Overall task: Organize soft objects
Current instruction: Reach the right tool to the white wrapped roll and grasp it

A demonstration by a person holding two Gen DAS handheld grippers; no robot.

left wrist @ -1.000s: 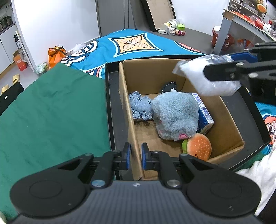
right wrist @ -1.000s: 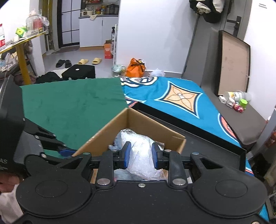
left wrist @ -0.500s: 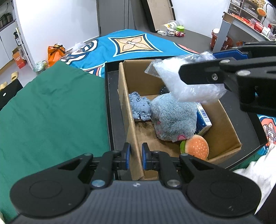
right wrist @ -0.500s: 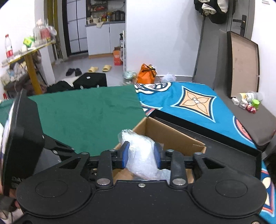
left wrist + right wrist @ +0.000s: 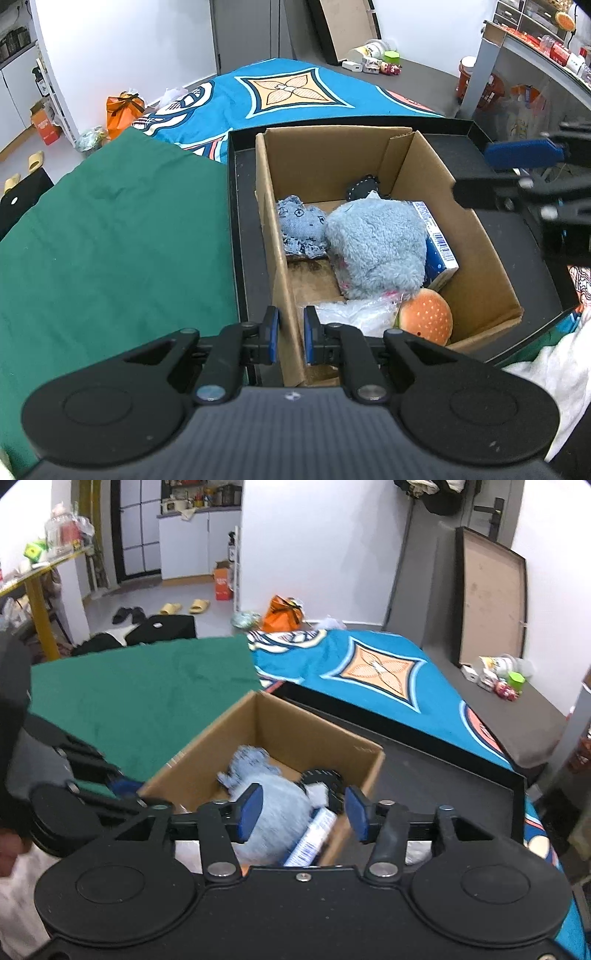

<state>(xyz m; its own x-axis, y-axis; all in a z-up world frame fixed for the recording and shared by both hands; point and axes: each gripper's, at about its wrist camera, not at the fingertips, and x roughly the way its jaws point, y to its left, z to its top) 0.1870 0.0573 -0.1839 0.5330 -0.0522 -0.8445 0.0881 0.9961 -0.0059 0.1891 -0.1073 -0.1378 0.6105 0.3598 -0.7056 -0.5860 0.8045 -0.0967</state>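
Observation:
A cardboard box (image 5: 476,236) stands in a black tray (image 5: 242,221). In it lie a grey-blue plush (image 5: 376,247), a blue patterned cloth (image 5: 299,229), a burger plush (image 5: 424,315), a blue carton (image 5: 439,240) and a clear plastic bag (image 5: 351,314) at the near corner. My left gripper (image 5: 290,334) is shut on the box's near left wall. My right gripper (image 5: 301,812) is open and empty above the box's right side; it shows blurred in the left wrist view (image 5: 524,173). The plush (image 5: 273,812) lies below it.
A green cloth (image 5: 110,240) covers the surface left of the tray. A blue patterned mat (image 5: 288,92) lies beyond. A white cloth (image 5: 554,369) is at the lower right. Shelving (image 5: 524,48) stands at the far right. Bags and slippers lie on the floor.
My right gripper opened and let the clear plastic bag go; the bag now lies in the box's near corner. The right gripper has drawn back to the right. The left gripper has not moved.

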